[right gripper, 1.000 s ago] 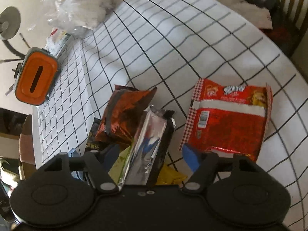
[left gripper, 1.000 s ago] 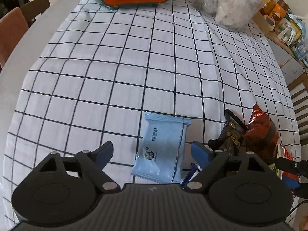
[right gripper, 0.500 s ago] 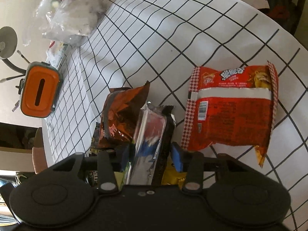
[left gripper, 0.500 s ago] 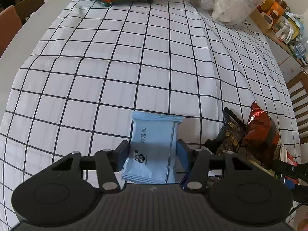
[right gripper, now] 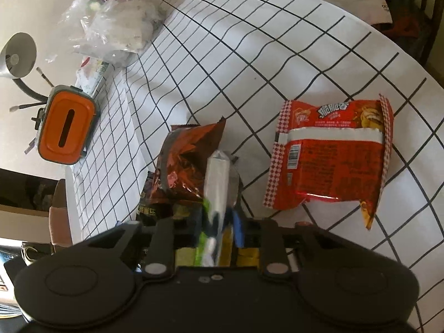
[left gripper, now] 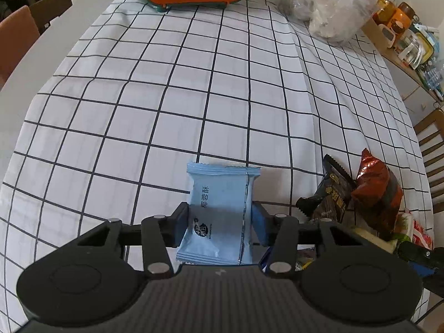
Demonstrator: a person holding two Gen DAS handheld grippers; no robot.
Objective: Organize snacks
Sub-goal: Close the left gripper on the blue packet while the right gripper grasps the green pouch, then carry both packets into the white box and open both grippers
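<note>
Blue packet (left gripper: 219,216): a pale blue snack pack lying flat on the checked tablecloth (left gripper: 194,97), its near half between the left gripper's fingers.
Left gripper (left gripper: 219,223): its jaws are closing on the blue packet; a second ago they stood wide to either side of it, and now both blue pads sit against its long edges. The pack does not look lifted yet.
Silver packet (right gripper: 217,186): a narrow foil pack standing on edge in the heap of snacks, pinched flat by the right gripper.
Right gripper (right gripper: 217,226): clamped down narrow on the silver packet, where a second ago it was spread around it. The pack is blurred here, so I cannot say whether it has left the heap.
Brown bag (right gripper: 188,163): crumpled and shiny, touching the silver packet on its left, with a dark packet (right gripper: 151,208) under it.
Red bag (right gripper: 330,155): lying flat by itself, apart from the heap to the right.
Orange box (right gripper: 65,127): slotted lid, at the far edge of the cloth, well away from both hands; a clear plastic bag (right gripper: 116,25) lies beyond it.
Meaning for the task: both hands have just gone from reaching to gripping, so two snacks look ready to be carried off and sorted; the brown, dark and red ones are left.
</note>
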